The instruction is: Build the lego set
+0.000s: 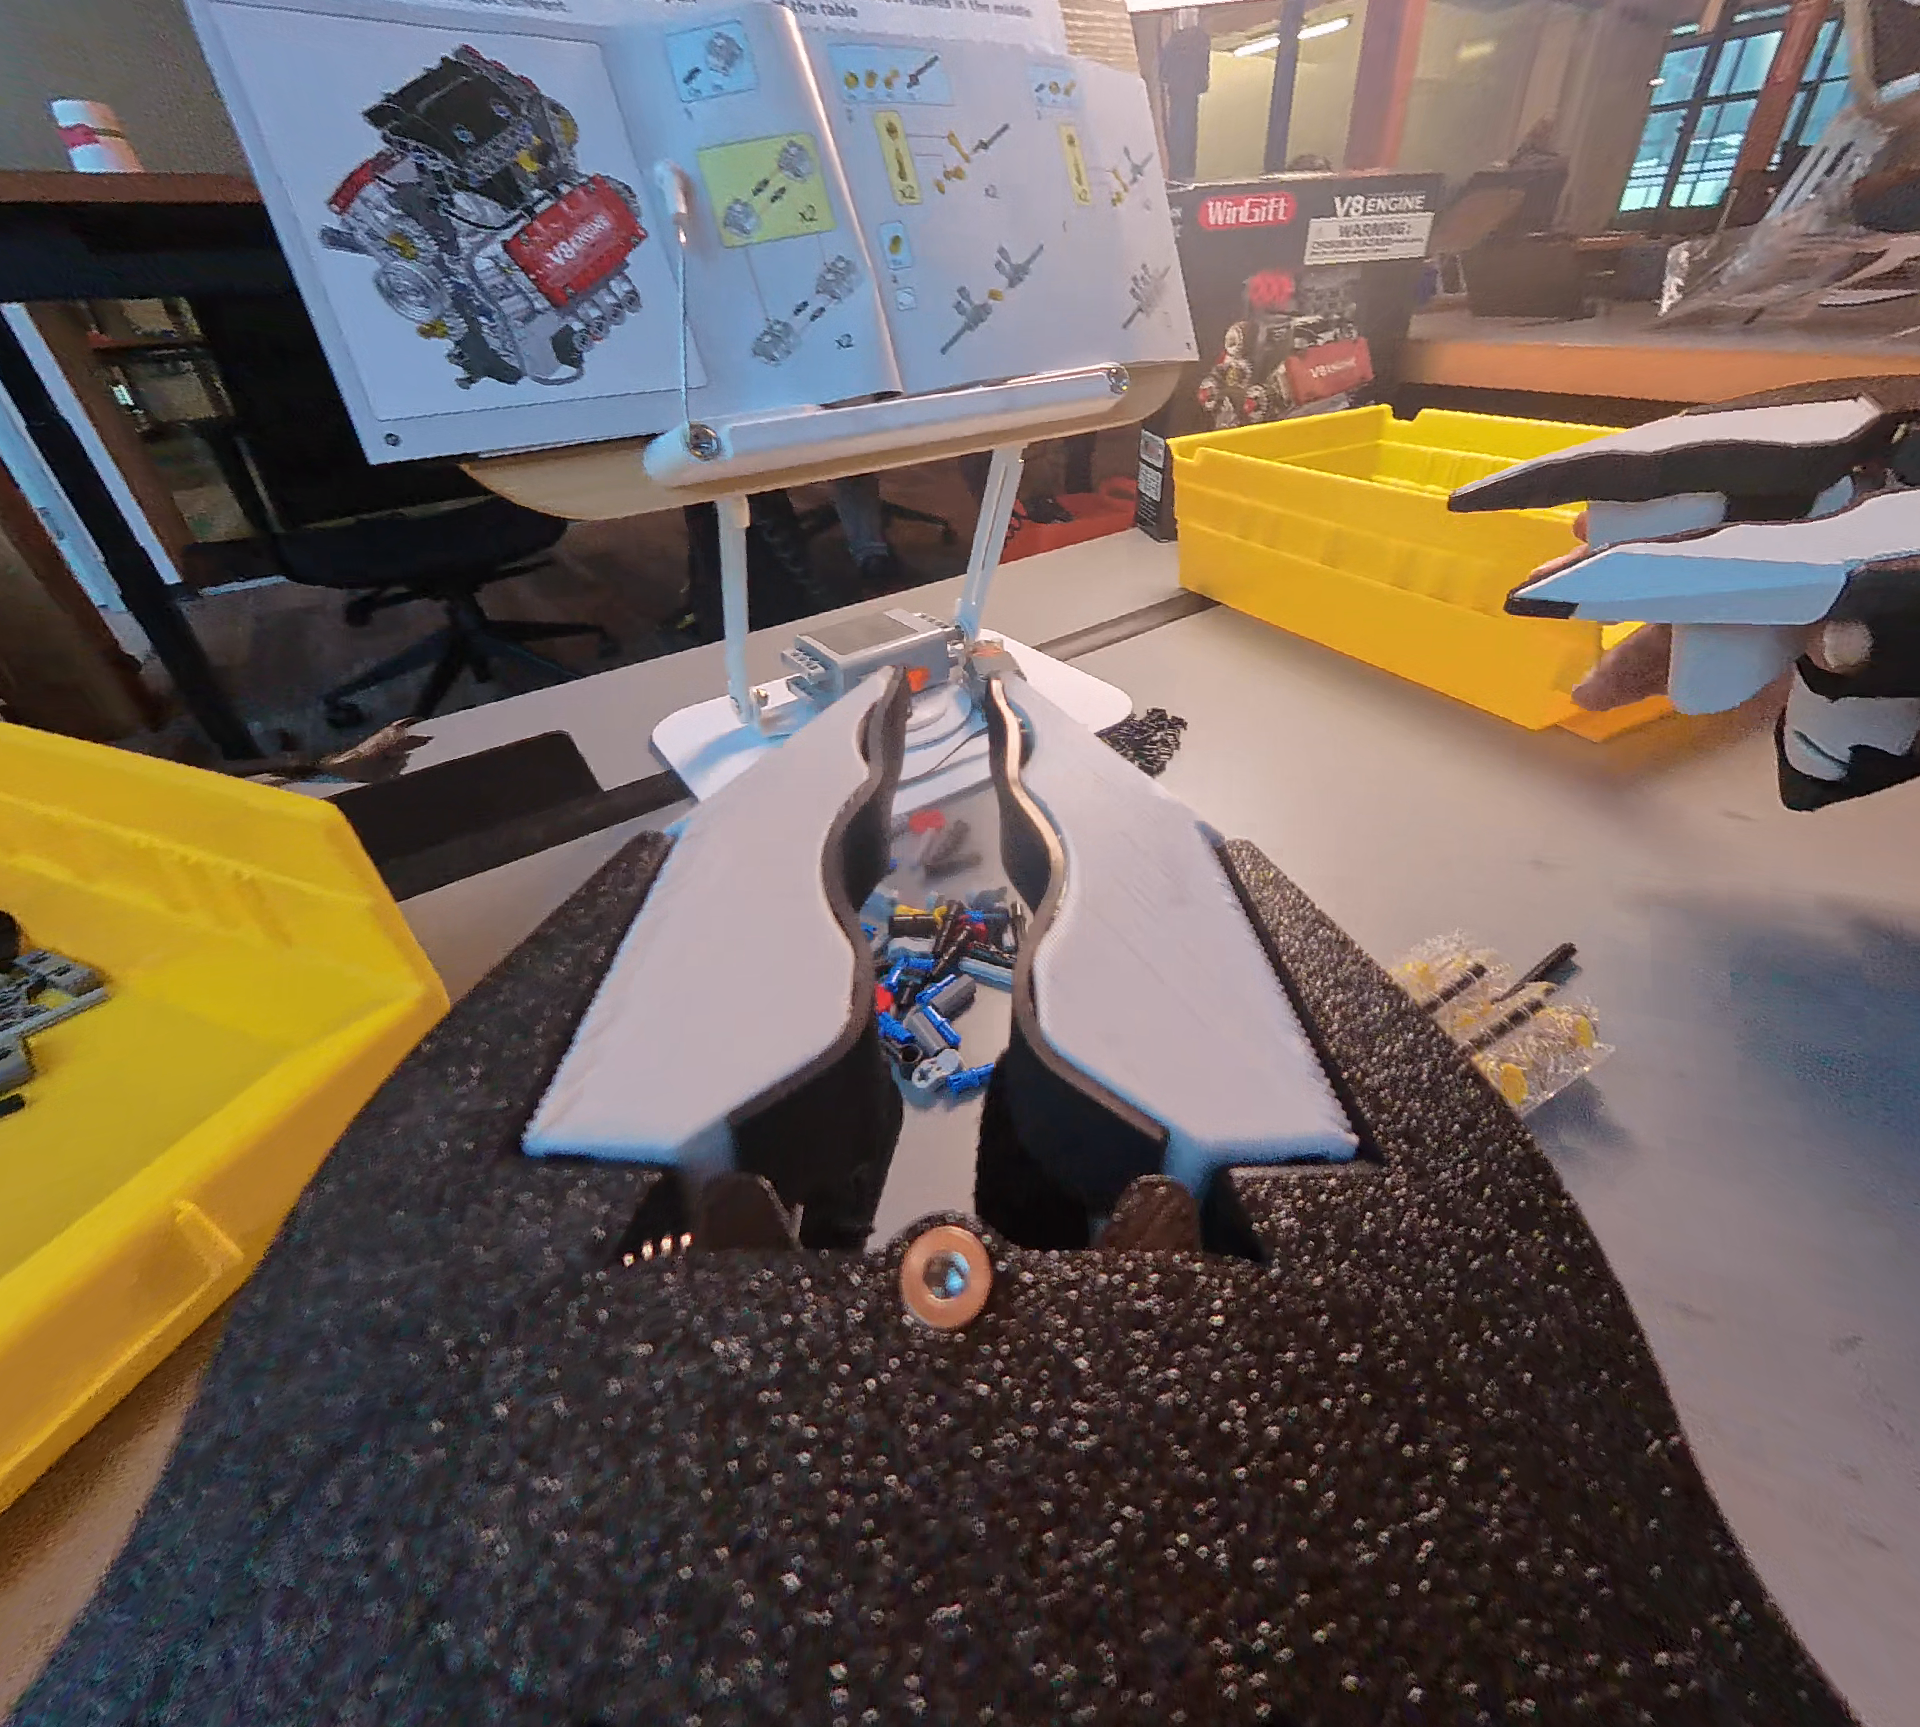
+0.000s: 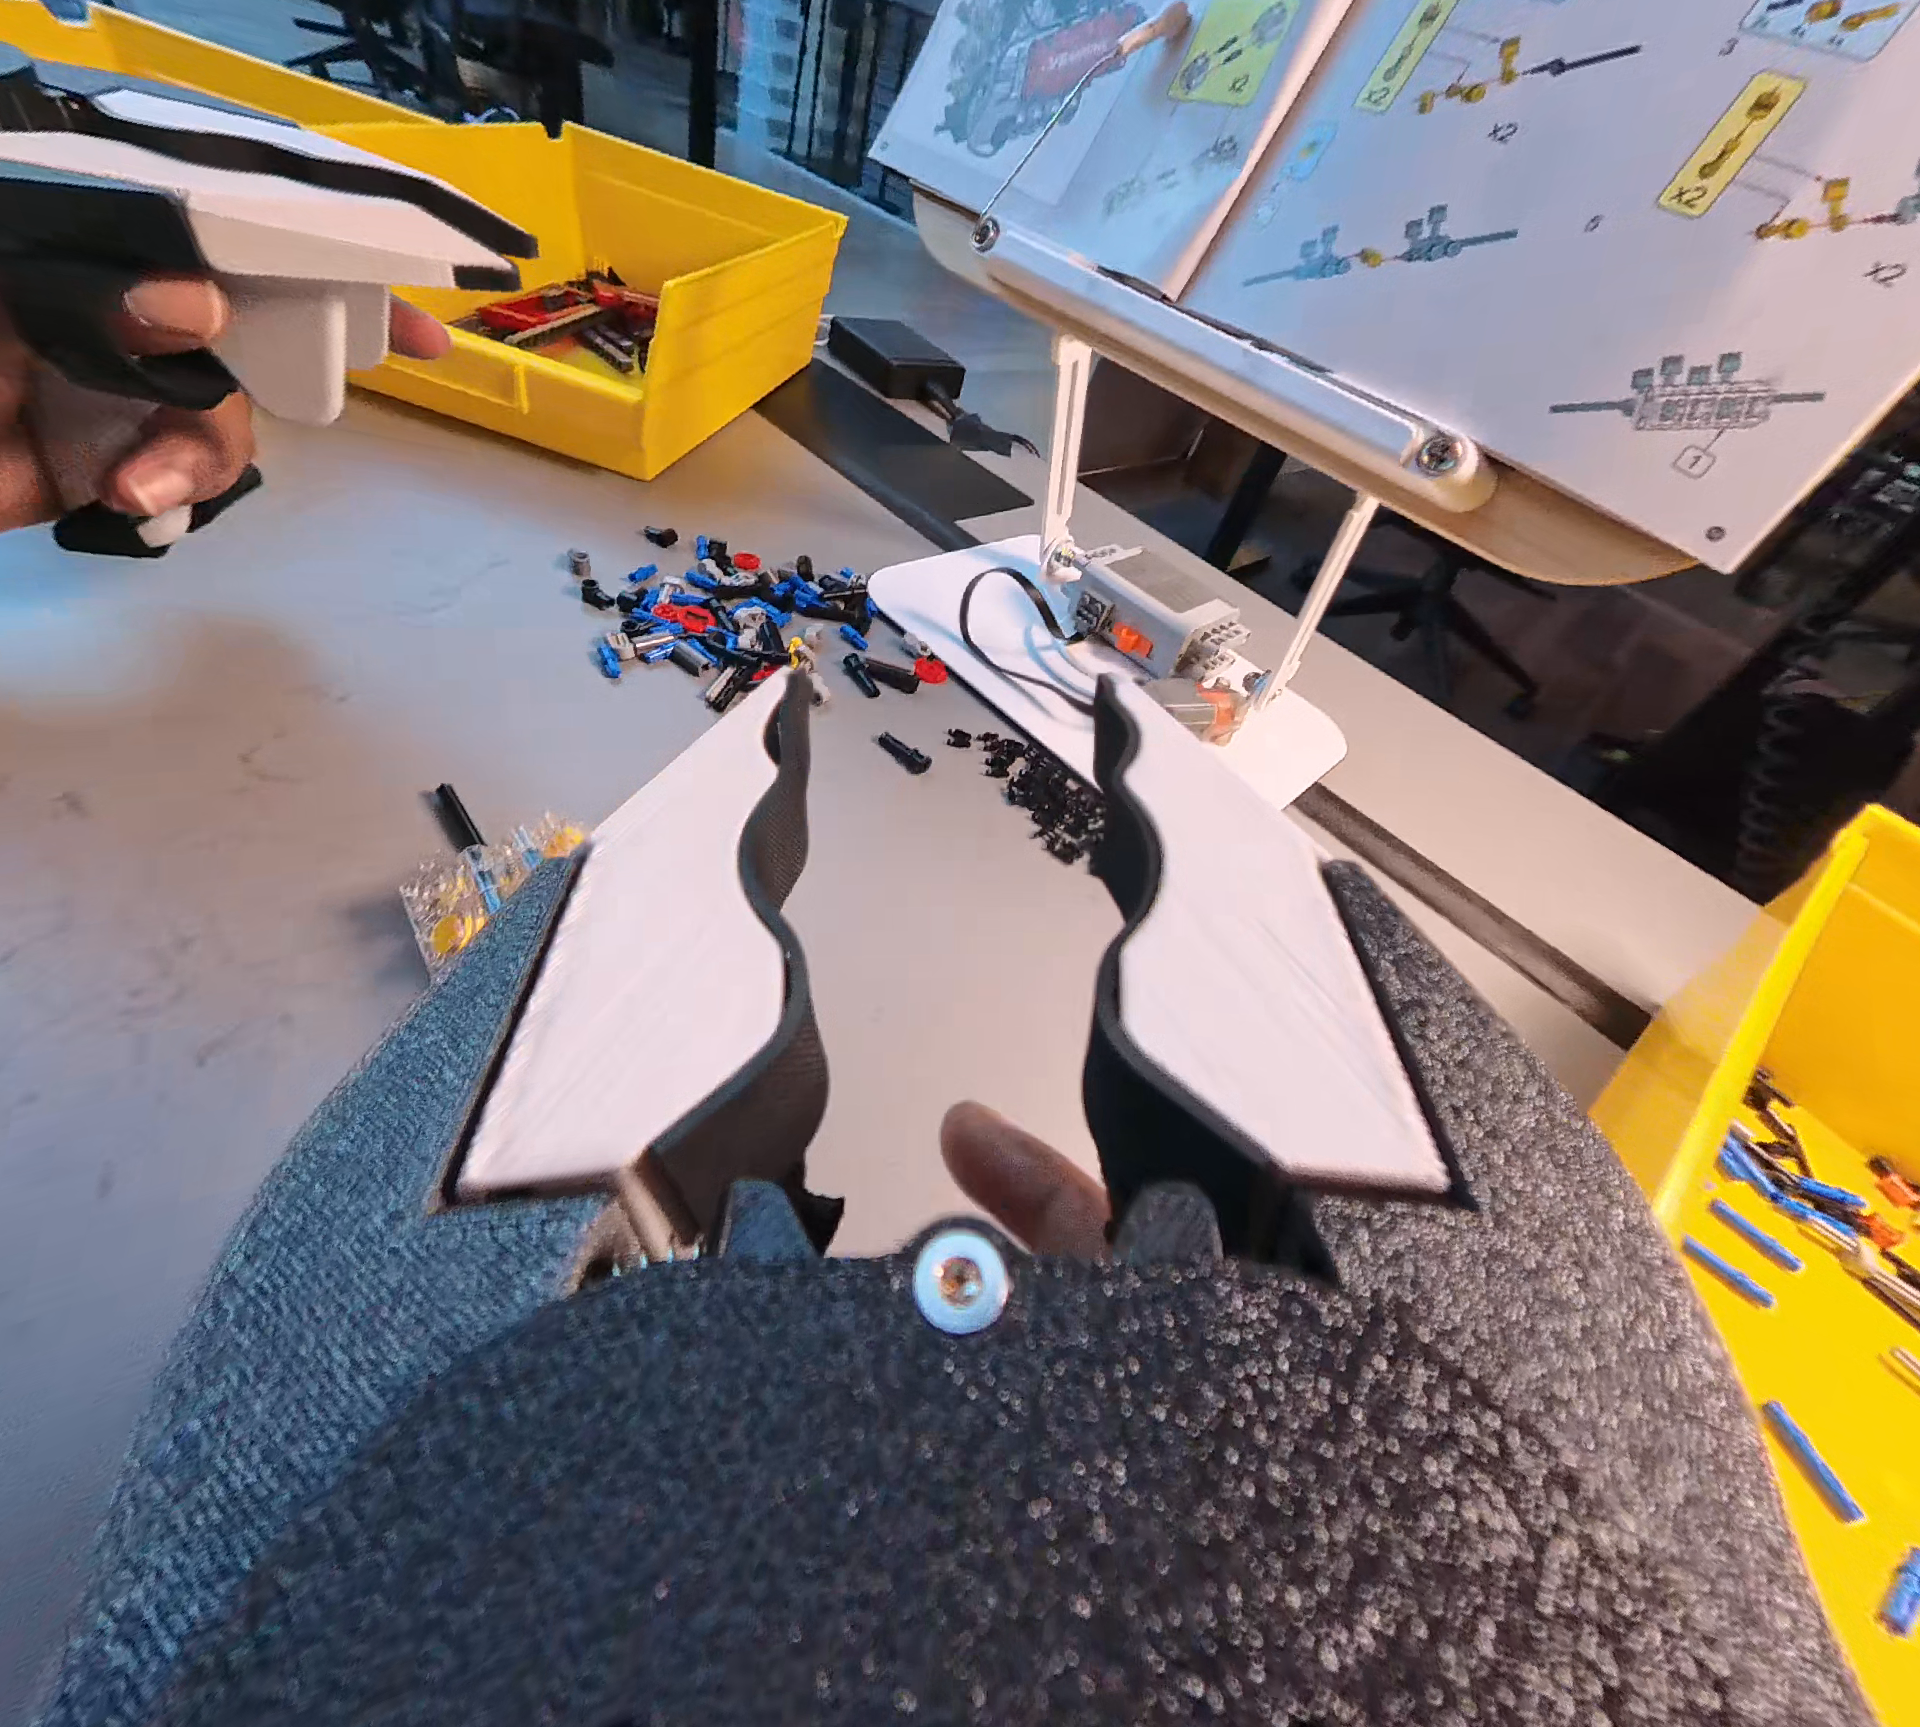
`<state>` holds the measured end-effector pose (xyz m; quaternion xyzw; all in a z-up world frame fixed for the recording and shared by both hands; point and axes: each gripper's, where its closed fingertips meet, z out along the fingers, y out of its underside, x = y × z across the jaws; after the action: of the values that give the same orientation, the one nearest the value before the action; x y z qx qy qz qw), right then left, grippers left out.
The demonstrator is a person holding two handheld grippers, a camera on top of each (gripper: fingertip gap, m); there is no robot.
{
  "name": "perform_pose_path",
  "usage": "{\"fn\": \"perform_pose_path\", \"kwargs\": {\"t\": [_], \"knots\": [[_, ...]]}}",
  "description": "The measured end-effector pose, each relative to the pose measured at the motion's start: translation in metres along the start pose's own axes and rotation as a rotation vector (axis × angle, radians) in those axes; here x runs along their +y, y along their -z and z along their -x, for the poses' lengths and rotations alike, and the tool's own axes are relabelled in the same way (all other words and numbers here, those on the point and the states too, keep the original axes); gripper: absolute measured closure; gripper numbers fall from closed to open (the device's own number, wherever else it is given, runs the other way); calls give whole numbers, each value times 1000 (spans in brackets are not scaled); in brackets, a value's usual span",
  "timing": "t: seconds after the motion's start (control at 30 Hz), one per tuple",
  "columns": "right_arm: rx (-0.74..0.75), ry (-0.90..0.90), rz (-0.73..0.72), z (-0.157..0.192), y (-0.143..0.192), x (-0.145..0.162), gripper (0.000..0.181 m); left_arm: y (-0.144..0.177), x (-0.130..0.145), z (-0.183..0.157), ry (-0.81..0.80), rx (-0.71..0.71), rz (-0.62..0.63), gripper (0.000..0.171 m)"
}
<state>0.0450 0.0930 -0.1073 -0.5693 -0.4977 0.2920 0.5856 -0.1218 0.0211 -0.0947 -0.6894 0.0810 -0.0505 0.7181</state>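
Note:
My left gripper (image 1: 943, 685) hovers low over a pile of small blue, black, red and grey building pieces (image 1: 935, 971) on the grey table. Its jaws stand a narrow gap apart and hold nothing. It also shows in the right wrist view (image 2: 509, 264), above the left yellow bin. My right gripper (image 2: 951, 690) is open wide and empty above the table, just short of a heap of small black pins (image 2: 1039, 784) and the mixed pile (image 2: 727, 617). It also shows in the left wrist view (image 1: 1486, 550). A clear bag of yellow parts (image 2: 468, 888) lies by its left finger.
A white book stand holds an open instruction booklet (image 1: 727, 223); a grey battery box (image 2: 1153, 607) with a cable sits on its base. Yellow bins with parts stand at left (image 2: 623, 275) and right (image 2: 1818, 1158). A black product box (image 1: 1299, 295) stands behind. My right fingertips sit around 20 cm from my left ones.

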Motion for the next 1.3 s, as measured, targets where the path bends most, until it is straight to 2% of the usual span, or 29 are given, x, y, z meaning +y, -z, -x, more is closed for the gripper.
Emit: {"fn": "perform_pose_path", "kwargs": {"t": [0.17,0.4,0.53,0.63,0.73,0.8,0.9,0.97,1.03,1.13,1.2,1.23,1.3], "knots": [[68,-18,-47,-10,-10,-15,126,3,0,14,9,-48,-17,160],[176,-18,-86,-43,-38,-45,124,-2,12,22,17,-53,23,160],[247,4,-89,-77,-60,-59,123,-18,-5,39,-10,-92,14,155],[346,66,-69,-112,-79,-67,116,-49,-38,51,-45,-108,5,154],[442,118,1,-145,-104,-67,96,-102,-74,67,-57,-131,26,149],[474,83,33,-157,-119,-61,81,-140,-80,82,-74,-164,65,143],[513,35,71,-166,-128,-47,75,-177,-68,94,-97,-173,137,146],[538,58,68,-170,-127,-44,76,-176,-66,105,-152,-228,127,166],[540,57,66,-173,-124,-43,79,-163,-63,123,-110,-288,105,165],[563,58,66,-181,-117,-44,79,-140,-42,141,135,-286,106,161],[558,28,53,-183,-117,-48,78,-126,-28,140,273,-262,144,157],[550,9,46,-183,-118,-51,75,-118,-25,136,347,-247,149,155],[538,-13,51,-180,-122,-53,68,-96,-35,137,422,-290,64,154]]}}
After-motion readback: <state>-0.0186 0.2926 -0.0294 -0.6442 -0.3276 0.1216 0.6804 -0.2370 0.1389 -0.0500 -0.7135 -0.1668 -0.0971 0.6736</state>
